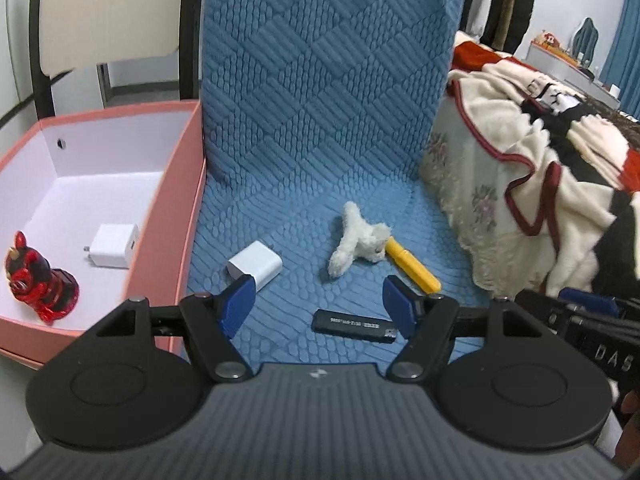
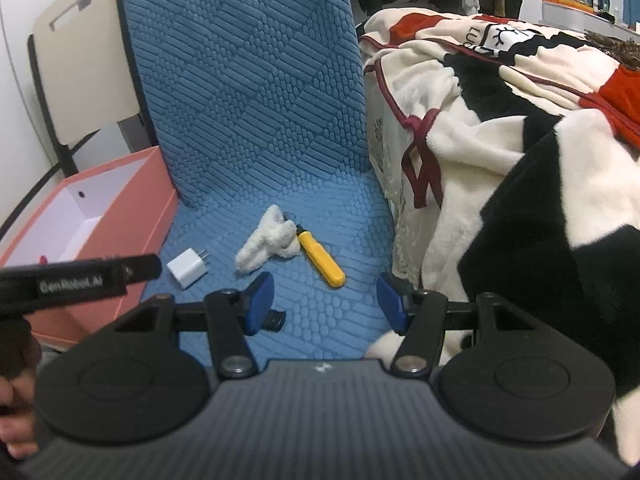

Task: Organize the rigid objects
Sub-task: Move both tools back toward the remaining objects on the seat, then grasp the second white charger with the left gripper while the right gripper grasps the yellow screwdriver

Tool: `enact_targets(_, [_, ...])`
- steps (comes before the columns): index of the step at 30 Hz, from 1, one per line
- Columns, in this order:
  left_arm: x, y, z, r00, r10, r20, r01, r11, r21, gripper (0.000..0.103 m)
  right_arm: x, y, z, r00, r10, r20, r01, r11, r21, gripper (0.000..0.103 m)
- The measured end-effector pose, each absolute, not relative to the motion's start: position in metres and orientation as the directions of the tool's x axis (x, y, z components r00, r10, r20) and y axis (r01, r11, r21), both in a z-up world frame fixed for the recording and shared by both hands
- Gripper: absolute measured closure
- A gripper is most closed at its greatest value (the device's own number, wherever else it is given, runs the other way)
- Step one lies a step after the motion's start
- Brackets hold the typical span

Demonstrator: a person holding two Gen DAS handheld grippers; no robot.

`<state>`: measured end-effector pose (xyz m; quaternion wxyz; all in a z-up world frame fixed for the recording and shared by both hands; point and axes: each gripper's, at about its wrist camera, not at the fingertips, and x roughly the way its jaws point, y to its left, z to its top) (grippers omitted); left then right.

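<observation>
A blue quilted chair seat (image 1: pixel 304 216) holds a white charger (image 1: pixel 255 265), a black USB stick (image 1: pixel 354 326), a yellow utility knife (image 1: pixel 414 266) and a small white plush toy (image 1: pixel 360 243). My left gripper (image 1: pixel 318 307) is open and empty, low over the seat, with the USB stick between its fingers near the right one. A pink box (image 1: pixel 176 200) on the left holds a second white charger (image 1: pixel 112 246) and a red figurine (image 1: pixel 38 280). My right gripper (image 2: pixel 326 300) is open and empty above the seat's front; the USB stick (image 2: pixel 274 320) peeks from behind its left finger.
A bed with a cream, black and red blanket (image 2: pixel 500 128) presses against the chair's right side. A second chair with a beige back (image 1: pixel 108 8) stands behind the pink box. The left gripper's body (image 2: pixel 80 278) crosses the right wrist view at the left.
</observation>
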<state>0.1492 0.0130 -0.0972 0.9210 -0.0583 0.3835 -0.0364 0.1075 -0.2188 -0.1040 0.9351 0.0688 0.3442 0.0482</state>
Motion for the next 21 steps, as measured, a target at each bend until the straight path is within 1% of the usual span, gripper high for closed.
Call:
enact_targets(16, [0.214, 0.016, -0.145, 0.669, -0.092, -0.738, -0.013, 0.991, -0.135, 0.029, 0.163, -0.206, -0.138, 0.738, 0.124, -0.663, 0.011, 0.981, 0.195, 0.044])
enact_targets(21, [0.229, 0.016, -0.160, 0.658, -0.116, -0.744, 0.001, 0.988, -0.154, 0.029, 0.177, -0.208, -0.148, 0.739, 0.108, -0.665, 0.044, 0.977, 0.207, 0.044])
